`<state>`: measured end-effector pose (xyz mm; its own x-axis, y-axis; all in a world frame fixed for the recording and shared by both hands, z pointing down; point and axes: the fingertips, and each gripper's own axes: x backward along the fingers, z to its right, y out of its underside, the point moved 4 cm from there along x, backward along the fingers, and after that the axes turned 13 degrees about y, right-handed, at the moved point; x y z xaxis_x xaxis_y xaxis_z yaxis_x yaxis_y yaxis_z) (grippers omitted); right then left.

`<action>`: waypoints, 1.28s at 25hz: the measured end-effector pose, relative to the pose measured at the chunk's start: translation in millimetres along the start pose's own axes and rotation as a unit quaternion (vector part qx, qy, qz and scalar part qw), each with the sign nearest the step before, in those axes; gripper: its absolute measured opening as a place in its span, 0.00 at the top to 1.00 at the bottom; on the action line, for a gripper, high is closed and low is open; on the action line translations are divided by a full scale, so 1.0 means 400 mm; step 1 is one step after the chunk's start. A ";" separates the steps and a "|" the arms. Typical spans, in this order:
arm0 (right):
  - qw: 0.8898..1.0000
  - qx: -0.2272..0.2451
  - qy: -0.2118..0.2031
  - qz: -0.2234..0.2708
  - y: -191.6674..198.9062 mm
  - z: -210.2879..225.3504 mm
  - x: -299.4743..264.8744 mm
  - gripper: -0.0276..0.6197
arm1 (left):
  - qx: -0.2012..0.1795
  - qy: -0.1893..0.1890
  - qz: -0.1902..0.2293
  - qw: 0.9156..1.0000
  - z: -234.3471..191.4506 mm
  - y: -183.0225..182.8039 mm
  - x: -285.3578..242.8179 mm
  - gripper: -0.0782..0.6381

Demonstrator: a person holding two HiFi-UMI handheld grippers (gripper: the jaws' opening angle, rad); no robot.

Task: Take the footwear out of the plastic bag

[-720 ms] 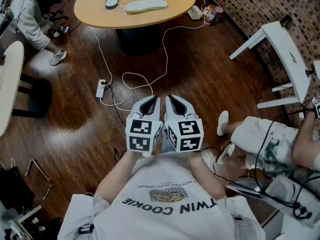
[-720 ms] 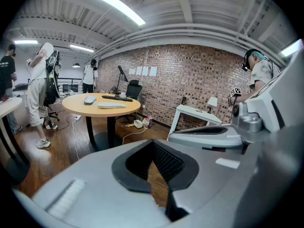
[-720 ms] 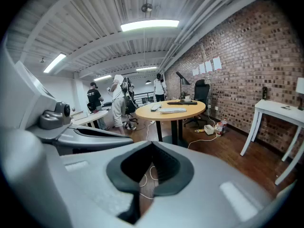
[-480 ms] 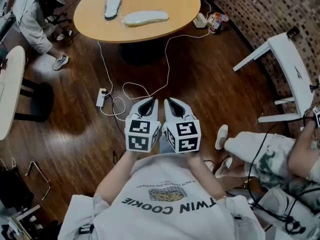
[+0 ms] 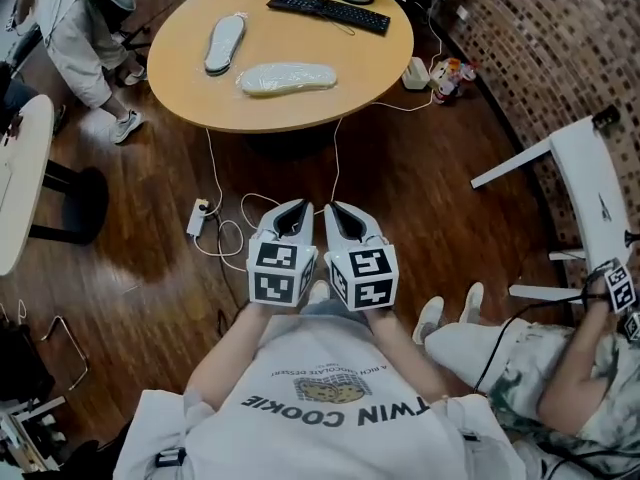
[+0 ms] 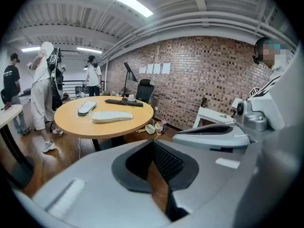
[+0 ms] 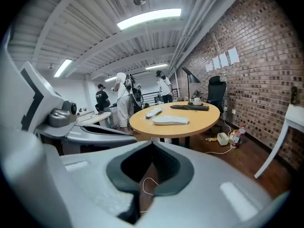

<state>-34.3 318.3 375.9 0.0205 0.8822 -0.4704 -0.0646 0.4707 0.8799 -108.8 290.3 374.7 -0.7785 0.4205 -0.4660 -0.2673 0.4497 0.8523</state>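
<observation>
Footwear (image 5: 290, 77): pale, flat and long-soled, sealed in a clear plastic bag (image 5: 250, 84); lies on the round wooden worktop (image 5: 380, 68), well apart from both grippers.
Grey footwear (image 5: 225, 43): flat, near the pale one, angled away from it.
Left gripper (image 5: 293, 213): fingers closed together, nothing between them, over the floor.
Right gripper (image 5: 343, 216): fingers closed, empty, just beside the left gripper.
Keyboard (image 5: 328, 13): black, at the worktop's far side.

Tan round table (image 5: 300, 108) at twelve o'clock, black keyboard (image 5: 328, 12), off-white footwear (image 5: 290, 78) in clear plastic bag (image 5: 246, 85), dark brown plank floor (image 5: 150, 268), mottled red-brown brick wall (image 5: 540, 58) at two o'clock, pale grey left gripper (image 5: 292, 211) and right gripper (image 5: 340, 213) with black-and-white square-marker cubes, white cable (image 5: 336, 158).
</observation>
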 end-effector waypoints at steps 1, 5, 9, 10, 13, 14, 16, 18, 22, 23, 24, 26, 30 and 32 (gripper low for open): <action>1.000 -0.001 -0.001 0.001 -0.009 0.007 -0.016 0.95 | -0.001 -0.002 0.001 1.000 -0.010 -0.010 -0.011 0.88; 1.000 -0.004 -0.006 0.007 -0.036 0.032 -0.057 0.95 | -0.004 -0.005 0.004 1.000 -0.032 -0.042 -0.051 0.88; 1.000 -0.005 -0.015 0.005 -0.065 0.055 -0.106 0.95 | 0.000 -0.008 0.005 1.000 -0.057 -0.072 -0.099 0.88; 1.000 -0.004 -0.017 0.005 -0.071 0.058 -0.121 0.95 | 0.000 -0.008 0.005 1.000 -0.067 -0.078 -0.112 0.88; 1.000 0.002 -0.020 0.003 -0.083 0.068 -0.173 0.95 | 0.000 -0.007 0.007 1.000 -0.103 -0.096 -0.152 0.88; 1.000 0.004 -0.020 0.002 -0.089 0.071 -0.193 0.95 | 0.000 -0.007 0.010 1.000 -0.119 -0.106 -0.166 0.88; 1.000 0.008 -0.018 0.001 -0.105 0.075 -0.238 0.95 | 0.001 -0.004 0.013 1.000 -0.159 -0.128 -0.194 0.88; 1.000 0.010 -0.015 0.000 -0.127 0.078 -0.289 0.95 | 0.001 -0.001 0.013 1.000 -0.206 -0.149 -0.224 0.88; 1.000 0.013 -0.010 -0.005 -0.189 0.076 -0.404 0.95 | 0.004 0.001 0.007 1.000 -0.323 -0.205 -0.278 0.88; 1.000 0.014 -0.009 -0.007 -0.209 0.072 -0.437 0.95 | 0.004 0.002 0.004 1.000 -0.358 -0.222 -0.290 0.88; 1.000 0.014 -0.007 -0.008 -0.229 0.069 -0.471 0.95 | 0.003 0.002 0.002 1.000 -0.394 -0.241 -0.302 0.88; 1.000 0.014 -0.006 -0.013 -0.267 0.061 -0.540 0.95 | 0.003 0.002 -0.004 1.000 -0.467 -0.275 -0.325 0.88; 1.000 0.017 -0.006 -0.022 -0.314 0.048 -0.660 0.95 | 0.011 -0.005 -0.015 1.000 -0.596 -0.312 -0.364 0.88; 0.999 0.020 -0.002 -0.028 -0.327 0.049 -0.712 0.95 | 0.011 -0.007 -0.020 1.000 -0.652 -0.323 -0.382 0.88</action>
<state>-11.9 5.7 396.2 0.0274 0.8548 -0.5183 -0.0232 0.5189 0.8545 -103.3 -37.5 397.8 -0.7589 0.4135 -0.5030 -0.2848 0.4838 0.8275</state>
